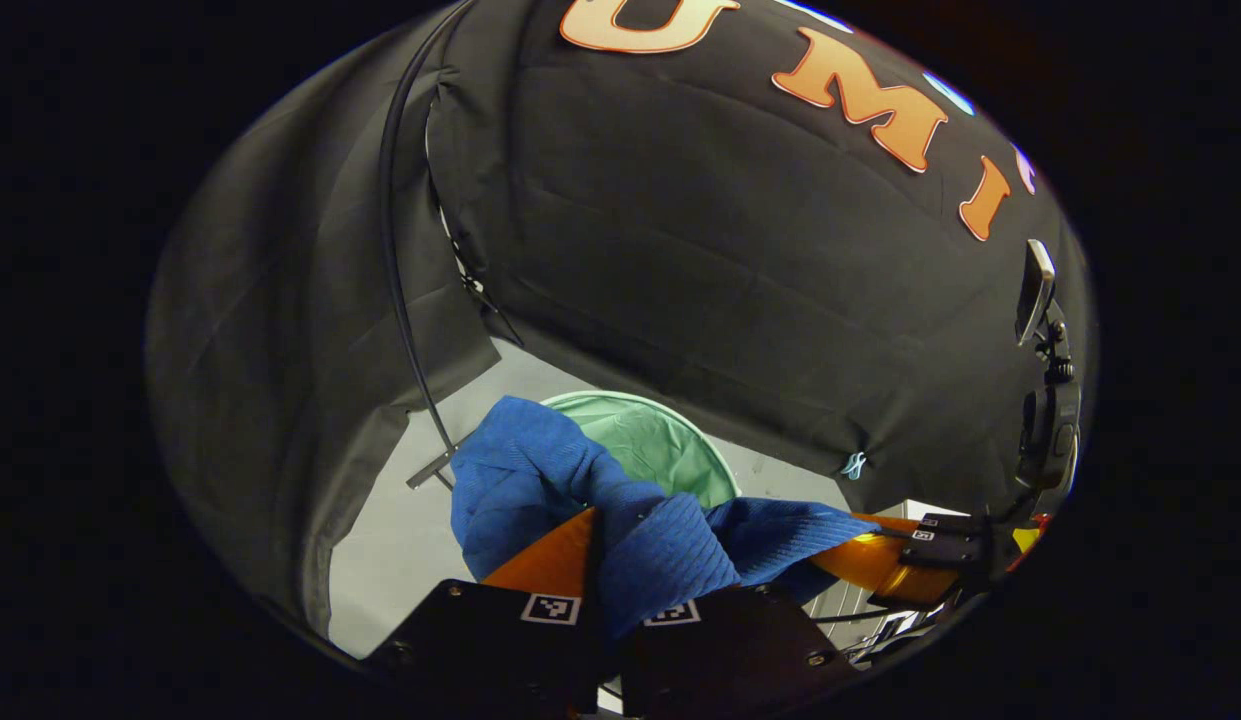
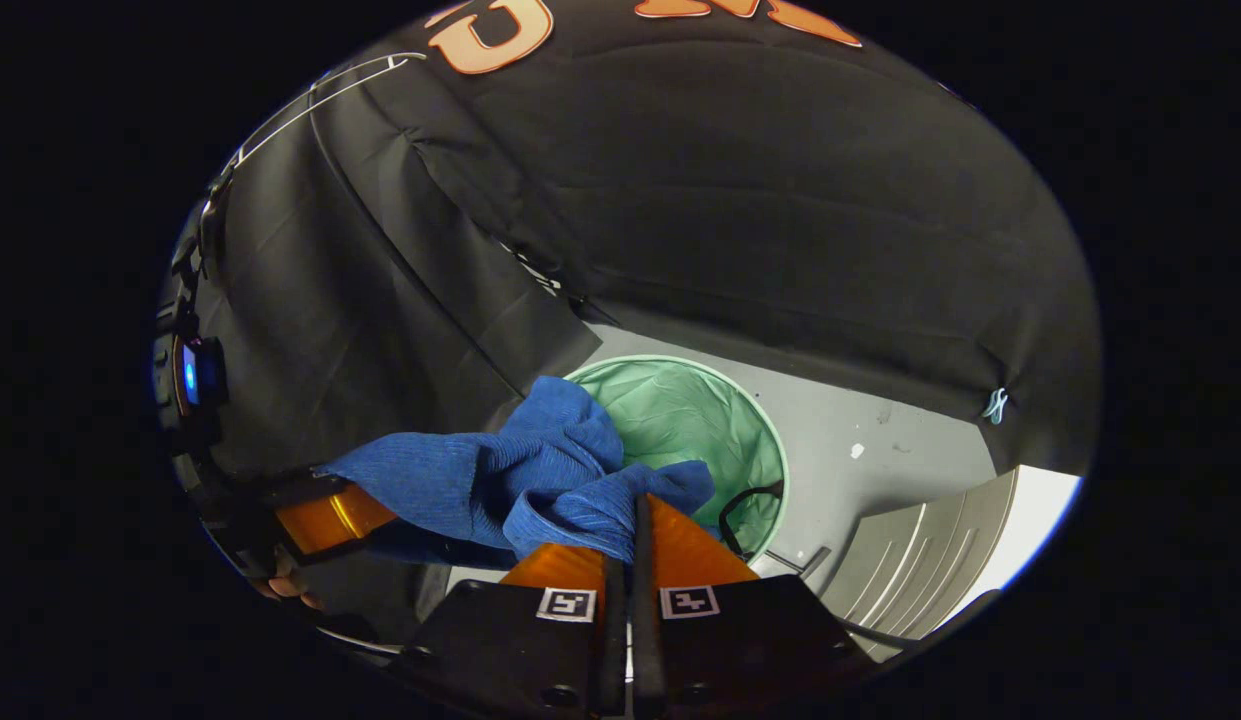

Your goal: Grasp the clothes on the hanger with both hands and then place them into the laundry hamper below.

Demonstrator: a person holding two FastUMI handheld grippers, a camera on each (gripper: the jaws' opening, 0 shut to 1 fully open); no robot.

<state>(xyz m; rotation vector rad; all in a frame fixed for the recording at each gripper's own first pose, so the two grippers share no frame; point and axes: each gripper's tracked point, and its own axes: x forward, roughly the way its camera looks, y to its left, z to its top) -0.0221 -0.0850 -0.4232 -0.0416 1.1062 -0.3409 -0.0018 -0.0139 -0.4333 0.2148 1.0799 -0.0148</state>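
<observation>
Left tongs (image 1: 620, 560): the two orange fingers sit close together with a thick fold of the blue garment (image 1: 540, 480) pinched between them; the cloth bulges up over the fingertips and covers the right finger almost fully. Grip is closed on the fabric.

Right tongs (image 2: 635, 530): orange fingers nearly touching, only a thin dark slit between them, and the edge of the blue garment (image 2: 500, 480) is caught at the tips. Closed on the cloth as well.

Garment: blue, ribbed knit, bunched and slung between the two tongs. In the left gripper view it runs from the left tongs out to the right tongs (image 1: 880, 565), which are seen farther off at the lower right, orange fingers partly under the cloth. In the right gripper view it runs the other way, out to the left tongs (image 2: 330, 520) at the lower left, with fingertips of the holding hand (image 2: 285, 588) just showing beneath.

Hamper (image 2: 710, 420): round, pale green mesh, open top, standing on the grey floor (image 2: 880, 450) below and beyond the garment. The cloth hangs in the air, overlapping the near rim of the hamper (image 1: 670, 440) in both views; whether any part touches the rim I cannot tell.

A black cable (image 1: 395, 300) runs down the black booth wall on the left in the left gripper view. A grey ridged panel (image 2: 930, 560) lies on the floor to the right of the hamper.
</observation>
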